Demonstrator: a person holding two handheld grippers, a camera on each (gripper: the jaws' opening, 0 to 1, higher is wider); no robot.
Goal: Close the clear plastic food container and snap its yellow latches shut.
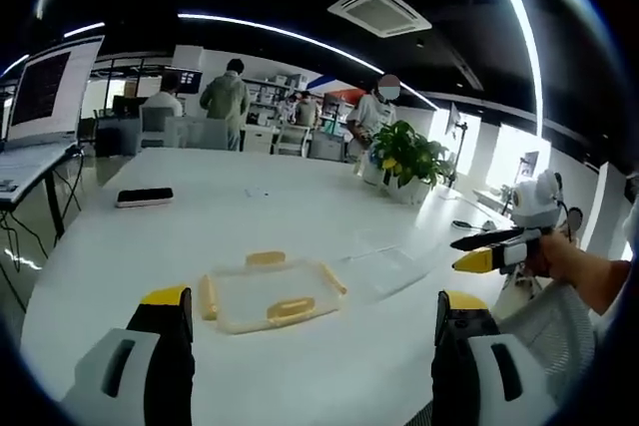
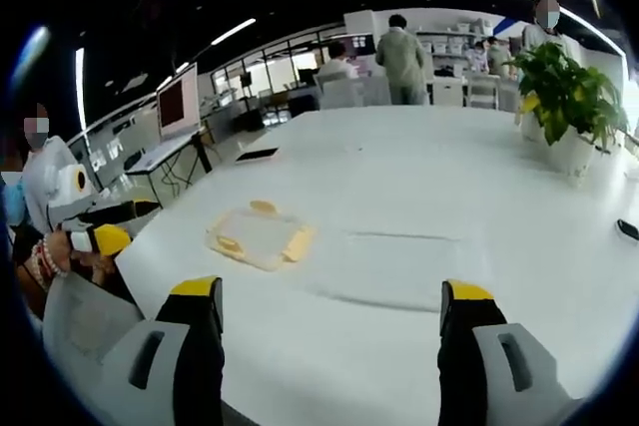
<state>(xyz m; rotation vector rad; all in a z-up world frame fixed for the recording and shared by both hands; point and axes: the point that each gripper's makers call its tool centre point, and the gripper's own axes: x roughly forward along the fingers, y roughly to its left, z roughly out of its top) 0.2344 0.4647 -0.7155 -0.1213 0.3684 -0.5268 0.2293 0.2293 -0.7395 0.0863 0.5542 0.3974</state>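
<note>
the clear plastic food container (image 1: 272, 294) lies flat on the white table (image 1: 250, 216), near the edge closest to the person and well apart from both tools. in the left gripper view its long axis runs roughly across the picture, tilted a little, with the right end lying slightly farther away; it sits between and just beyond the two jaws. yellow latches (image 1: 291, 308) show on its sides: one on the near long side, one on the far long side, one at each short end. whether the latches are snapped down cannot be told.

the left tool (image 1: 315, 321) has its jaws spread wide and holds nothing. the right tool (image 2: 330, 304) is likewise wide apart and empty. in the right gripper view the container (image 2: 258, 235) lies ahead and to the left of the jaws, its long axis slanting across the picture. beside it on the table lies a flat clear rectangular sheet (image 2: 391, 266), faint against the white top.

farther off on the table are a dark phone (image 1: 145, 197) and a potted plant (image 1: 406, 162) near the far edge. people stand at desks beyond the table
</note>
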